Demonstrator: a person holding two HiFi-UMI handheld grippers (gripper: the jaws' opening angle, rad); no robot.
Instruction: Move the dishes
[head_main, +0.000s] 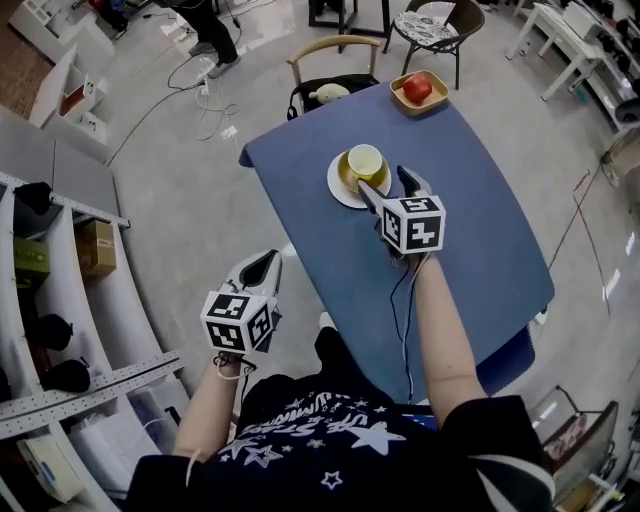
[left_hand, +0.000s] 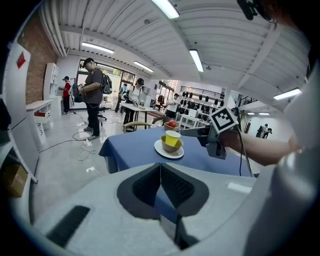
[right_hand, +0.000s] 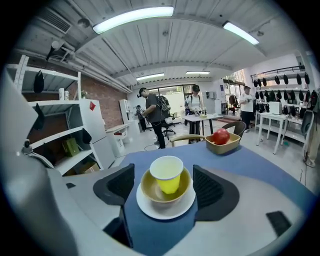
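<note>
Left gripper (head_main: 264, 266) hangs closed, empty; my right gripper (head_main: 388, 186), jaws wide apart, straddles the stacked cup (right_hand: 167, 172), bowl (right_hand: 150, 189) and plate (right_hand: 165, 211), apparently not yet gripped or moved.

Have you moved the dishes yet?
Only starting. Nothing looks moved: the yellow cup sits in the bowl on the white plate on the blue table. In hand: nothing. The right gripper is open, lined up on the plate without touching it, and the left gripper is shut and empty, off the table. Left: grip and move it all.
</note>
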